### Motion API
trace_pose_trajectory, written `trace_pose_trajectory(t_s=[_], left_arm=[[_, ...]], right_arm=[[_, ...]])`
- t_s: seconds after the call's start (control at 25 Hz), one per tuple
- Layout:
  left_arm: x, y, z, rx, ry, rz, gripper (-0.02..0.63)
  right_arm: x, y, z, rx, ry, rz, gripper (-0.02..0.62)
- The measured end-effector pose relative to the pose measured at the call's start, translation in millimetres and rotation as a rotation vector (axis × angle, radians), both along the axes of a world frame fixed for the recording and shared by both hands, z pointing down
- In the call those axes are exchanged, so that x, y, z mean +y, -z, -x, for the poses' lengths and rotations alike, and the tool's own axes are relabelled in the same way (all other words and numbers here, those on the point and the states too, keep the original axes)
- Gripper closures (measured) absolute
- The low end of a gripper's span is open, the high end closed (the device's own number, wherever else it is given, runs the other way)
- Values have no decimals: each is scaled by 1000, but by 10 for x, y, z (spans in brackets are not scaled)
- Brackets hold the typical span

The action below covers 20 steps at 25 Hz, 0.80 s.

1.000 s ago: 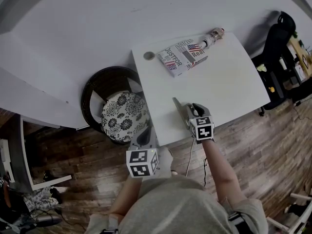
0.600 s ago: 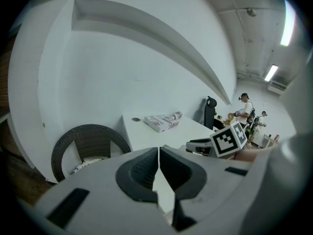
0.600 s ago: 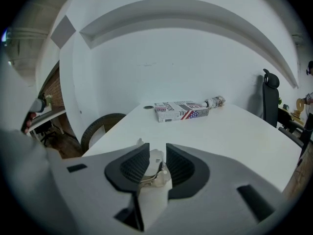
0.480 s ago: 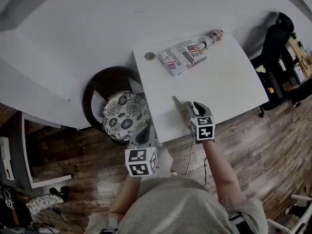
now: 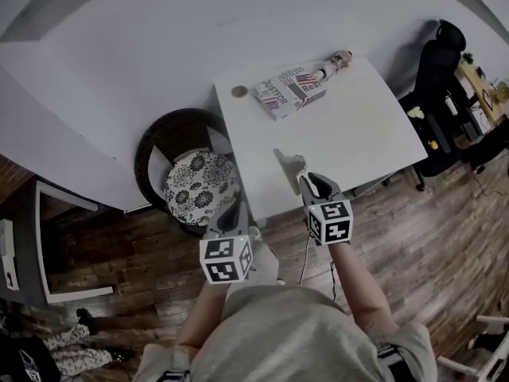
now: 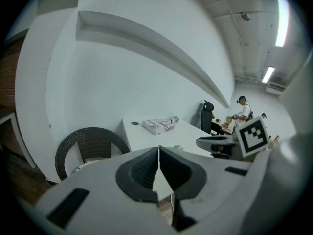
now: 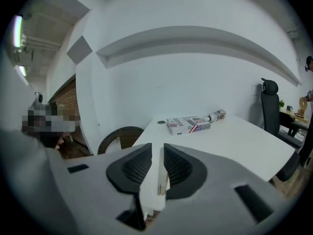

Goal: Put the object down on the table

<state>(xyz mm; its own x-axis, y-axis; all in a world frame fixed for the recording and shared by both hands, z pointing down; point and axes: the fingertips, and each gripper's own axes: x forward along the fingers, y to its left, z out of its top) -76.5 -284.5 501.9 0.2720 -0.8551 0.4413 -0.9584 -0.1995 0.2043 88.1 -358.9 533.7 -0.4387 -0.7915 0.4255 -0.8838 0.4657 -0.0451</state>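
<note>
As the jaws of the right gripper [image 7: 157,153] close in, a thin pale slat [image 7: 162,175] stands on edge between them, against the right pad, seemingly clear of the left, with the table [image 7: 234,136] ahead, while the left gripper [image 6: 158,153] has its jaws pressed together, empty.

The head view looks steeply down on the table [image 5: 350,134]. Both gripper views look low across it, seemingly from its edge, sharing the printed box [image 7: 190,125].

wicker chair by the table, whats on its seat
A floral-patterned cushion lies on the wicker chair, filling the seat. Whatever is under the cushion is hidden.
</note>
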Motion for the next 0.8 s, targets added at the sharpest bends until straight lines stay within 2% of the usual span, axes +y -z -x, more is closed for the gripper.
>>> trace_pose_trajectory(t_s=[0.44,0.8], left_arm=[[543,114,-157,-4,-5,-29,595],[969,193,-339,-3,-3,-52,595]], right_arm=[[844,388,-87,-40,15,-58,595],[1470,759,-154,-102,34,-147,595]])
